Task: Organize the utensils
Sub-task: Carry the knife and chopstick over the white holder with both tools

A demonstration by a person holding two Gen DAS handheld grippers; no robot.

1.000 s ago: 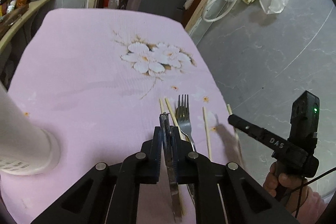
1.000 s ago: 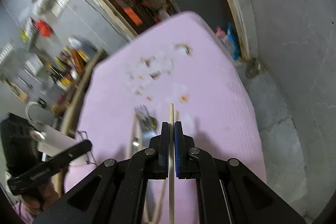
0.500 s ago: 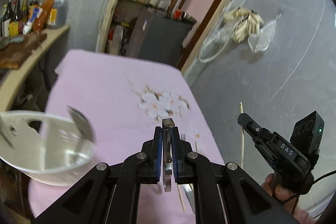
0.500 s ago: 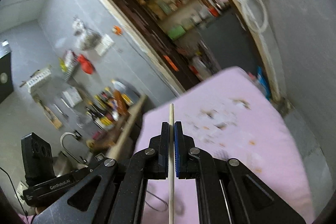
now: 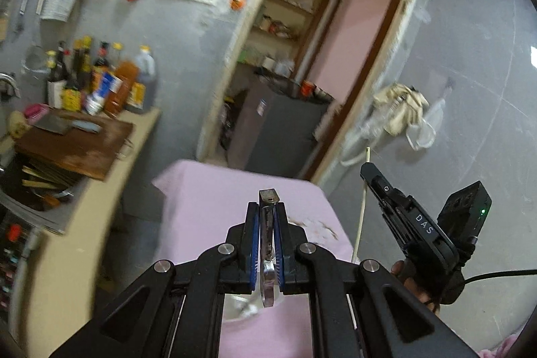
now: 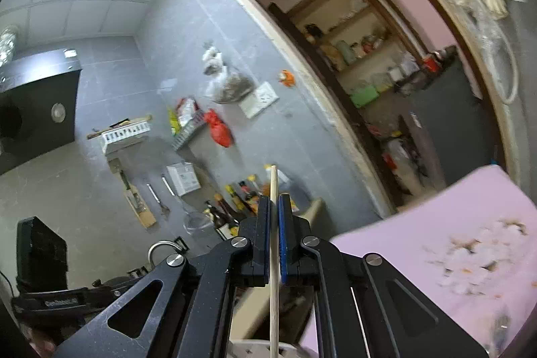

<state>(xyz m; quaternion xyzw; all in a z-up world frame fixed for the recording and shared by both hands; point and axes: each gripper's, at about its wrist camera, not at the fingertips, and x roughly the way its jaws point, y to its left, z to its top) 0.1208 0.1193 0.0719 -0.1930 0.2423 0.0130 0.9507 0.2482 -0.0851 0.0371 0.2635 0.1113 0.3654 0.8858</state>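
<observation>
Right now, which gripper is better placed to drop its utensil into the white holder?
Probably left: the left gripper holds the flat metal utensil upright, its lower end over the white plastic holder. The right gripper, clamping a thin wooden chopstick, stands aside.

Sauce bottles (image 5: 100,79) crowd the back of a side counter (image 5: 141,123) beside a wooden chopping board (image 5: 74,146). A red bag (image 6: 220,130) hangs on the grey wall. A pink flowered cloth (image 5: 208,200) covers the worktop.
</observation>
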